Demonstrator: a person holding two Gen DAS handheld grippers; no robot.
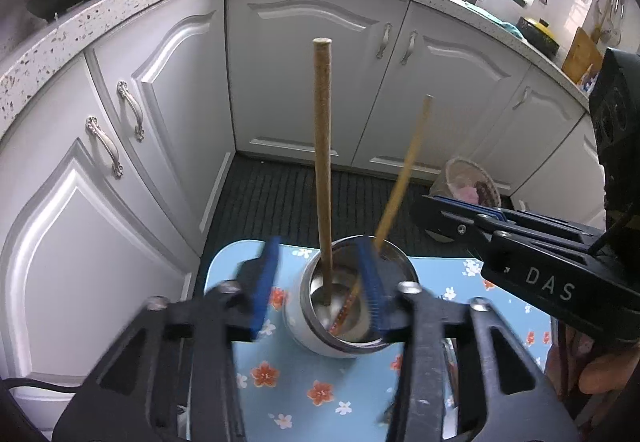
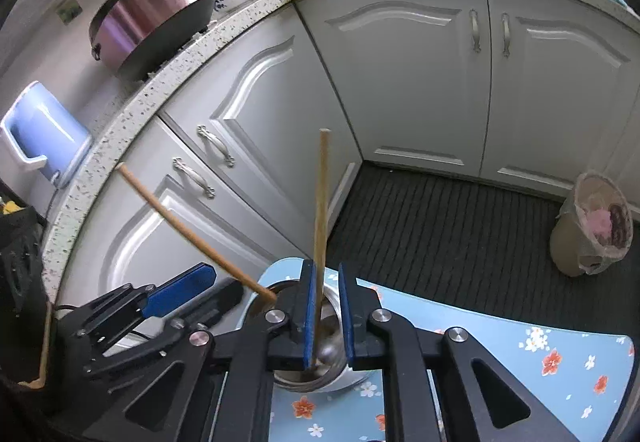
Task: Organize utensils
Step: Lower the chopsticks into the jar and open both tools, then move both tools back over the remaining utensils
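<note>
Left gripper [image 1: 316, 284]: angled steeply down over the cup [image 1: 352, 306], blue pads [image 1: 264, 286] spread wide, one either side of the cup's near rim, gripping nothing; the thin stick [image 1: 404, 169] passes just beside the right-hand pad, contact not clear.

Right gripper [image 2: 328, 314]: angled down likewise, over the same cup [image 2: 332, 362]; jaws narrow with a small gap, the thin stick [image 2: 320, 209] rising between the pads against the left one, a firm grip not confirmed.

Cup: metal, round, upright on the table [image 1: 288, 390], holding two wooden sticks. Thick stick [image 1: 322, 145] stands nearly upright, lower end on the cup's floor. Thin stick leans toward the right gripper's side; a red patterned lower end shows inside the cup.

Table: small, covered in light blue with orange and white flowers.

Beyond: white cupboards [image 1: 316, 73] under a speckled counter [image 1: 120, 1], a dark ribbed floor mat [image 2: 448, 234], a bin [image 2: 592, 226] lined with a bag.
</note>
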